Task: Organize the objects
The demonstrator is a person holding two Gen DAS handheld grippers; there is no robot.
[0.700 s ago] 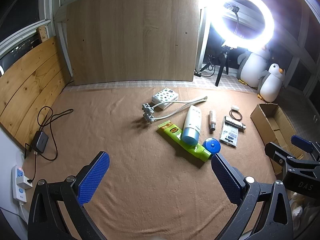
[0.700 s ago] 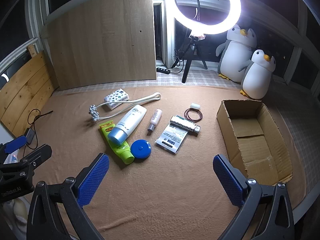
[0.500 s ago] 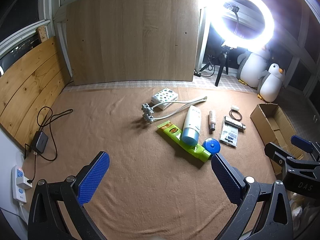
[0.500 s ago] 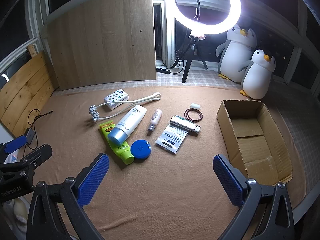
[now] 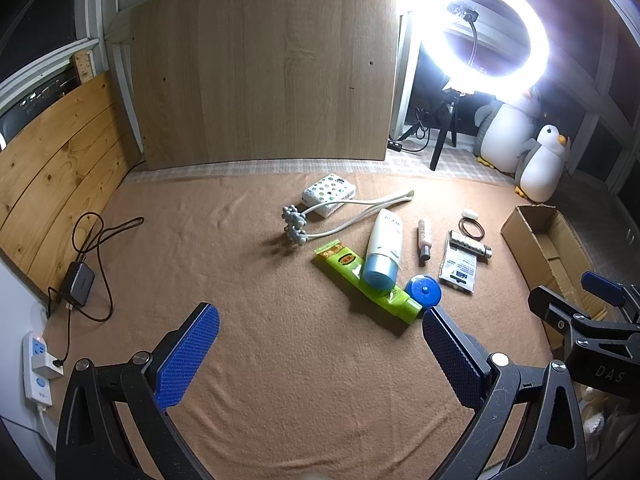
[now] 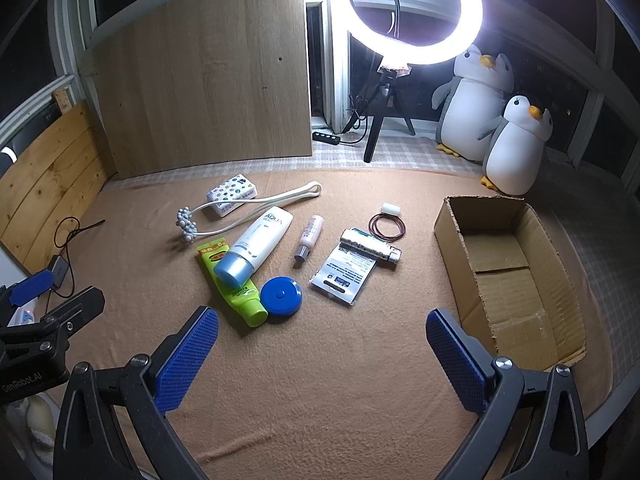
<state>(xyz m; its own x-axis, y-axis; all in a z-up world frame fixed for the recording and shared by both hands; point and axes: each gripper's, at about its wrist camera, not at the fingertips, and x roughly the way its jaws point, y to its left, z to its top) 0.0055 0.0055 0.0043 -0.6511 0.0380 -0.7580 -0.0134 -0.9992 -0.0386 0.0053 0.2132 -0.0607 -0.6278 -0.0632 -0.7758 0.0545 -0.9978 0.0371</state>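
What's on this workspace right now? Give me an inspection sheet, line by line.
Surface: tan blanket, wrinkled.
Job's things: white tube lying across green tube; blue round case touching the green tube; small bottle; printed packet; hair ties; roller massager; tissue pack; cardboard box, open, nothing seen inside.
Clutter: nothing seen.
Grippers: left gripper and right gripper open, holding nothing.
Cables: power adapter cable to power strip.
Surroundings: ring light, two plush penguins, wooden board.
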